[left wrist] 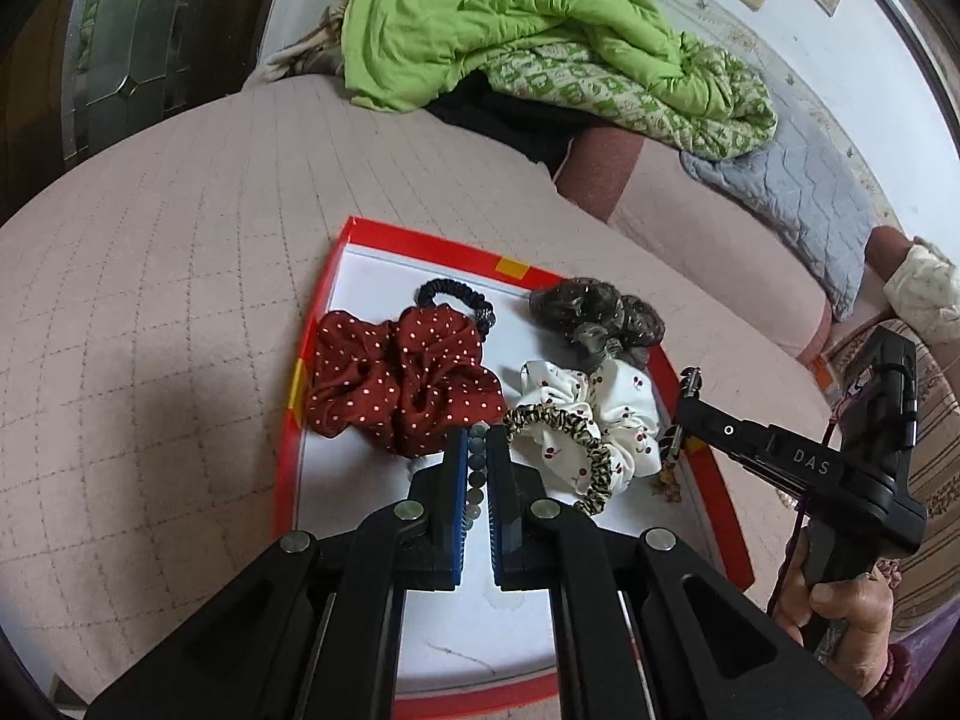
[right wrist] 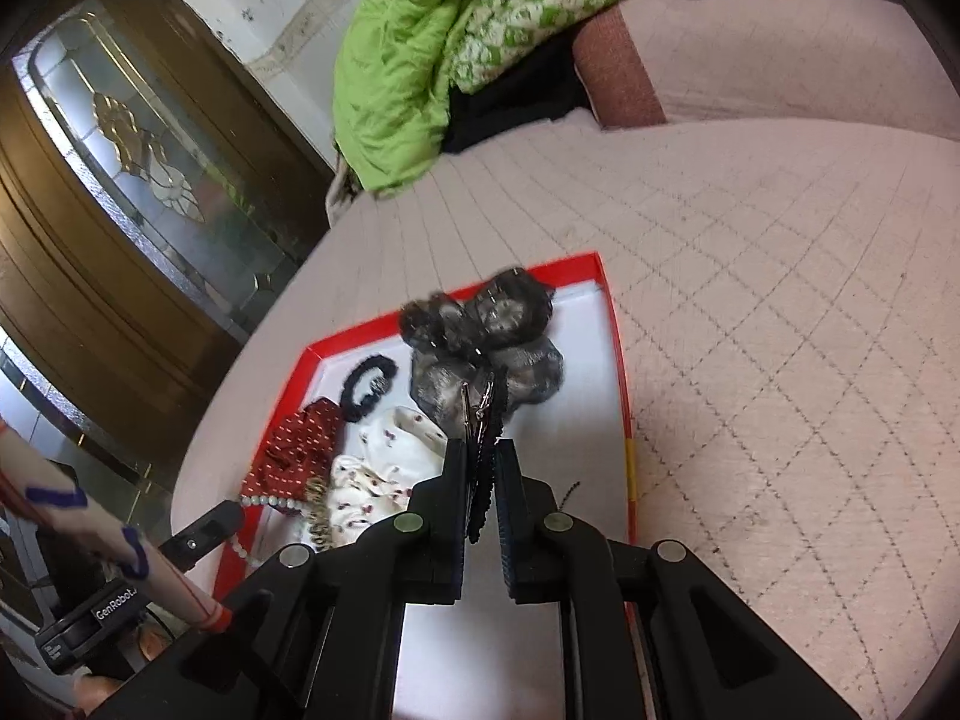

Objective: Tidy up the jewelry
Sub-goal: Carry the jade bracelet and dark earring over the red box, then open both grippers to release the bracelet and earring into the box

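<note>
The left gripper, low centre of its view, is nearly closed on a bead strand over the red-rimmed tray. Crowding it are a red dotted scrunchie to the left, a leopard band and a white cherry scrunchie to the right, and a black tie above. The right gripper pinches a dark hair clip whose grey mesh bow lies mid-frame. A green quilt fills the top.

My pink quilted bed carried the red tray and a crumpled green quilt
</note>
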A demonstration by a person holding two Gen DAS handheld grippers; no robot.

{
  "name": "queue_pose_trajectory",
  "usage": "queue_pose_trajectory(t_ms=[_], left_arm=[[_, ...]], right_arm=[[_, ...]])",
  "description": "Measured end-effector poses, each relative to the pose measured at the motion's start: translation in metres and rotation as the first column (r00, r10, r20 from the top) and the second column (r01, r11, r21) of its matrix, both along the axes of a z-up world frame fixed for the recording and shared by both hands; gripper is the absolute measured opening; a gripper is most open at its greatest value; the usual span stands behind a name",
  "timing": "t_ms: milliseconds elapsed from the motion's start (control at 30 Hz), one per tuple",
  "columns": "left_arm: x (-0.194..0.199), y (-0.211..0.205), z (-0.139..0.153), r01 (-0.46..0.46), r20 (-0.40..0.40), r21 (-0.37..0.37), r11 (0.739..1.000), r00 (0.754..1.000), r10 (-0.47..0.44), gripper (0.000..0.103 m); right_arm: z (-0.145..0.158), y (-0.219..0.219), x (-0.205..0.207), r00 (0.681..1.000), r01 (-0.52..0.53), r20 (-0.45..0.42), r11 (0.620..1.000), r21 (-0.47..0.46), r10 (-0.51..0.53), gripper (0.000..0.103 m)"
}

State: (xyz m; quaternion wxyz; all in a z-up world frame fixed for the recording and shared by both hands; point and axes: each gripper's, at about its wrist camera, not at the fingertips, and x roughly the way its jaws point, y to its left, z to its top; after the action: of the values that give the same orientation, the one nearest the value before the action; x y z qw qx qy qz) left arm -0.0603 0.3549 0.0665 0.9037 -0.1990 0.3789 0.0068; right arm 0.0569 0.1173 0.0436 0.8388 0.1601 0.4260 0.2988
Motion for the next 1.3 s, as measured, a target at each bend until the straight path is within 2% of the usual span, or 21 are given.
queue_pose_trajectory(t_ms=[200,533,867,1300], left_arm=[[0.011,-0.012,-0.01,0.029,-0.049,0.024,0.999,0.998,-0.028,0.006],[0.015,-0.022,-0.015,0.069,-0.071,0.037,0.997,0.995,-0.066,0.006],[0.017,-0.029,-0.013,0.085,-0.07,0.066,0.994,0.994,-0.081,0.006],[0.015,-0.042,-0.008,0.102,-0.047,0.155,0.983,0.994,-0.096,0.006]], right_arm=[[-0.015,0.006,0.008,0.998,-0.012,-0.061,1.0,-0.013,0.011,0.011],[-0.02,0.004,0.009,0.997,-0.009,-0.077,1.0,-0.02,0.007,0.011],[-0.02,0.005,0.009,0.998,-0.008,-0.063,0.999,-0.031,0.006,0.011],[-0.012,0.004,0.003,0.999,-0.021,-0.048,1.0,0.009,0.021,0.011]])
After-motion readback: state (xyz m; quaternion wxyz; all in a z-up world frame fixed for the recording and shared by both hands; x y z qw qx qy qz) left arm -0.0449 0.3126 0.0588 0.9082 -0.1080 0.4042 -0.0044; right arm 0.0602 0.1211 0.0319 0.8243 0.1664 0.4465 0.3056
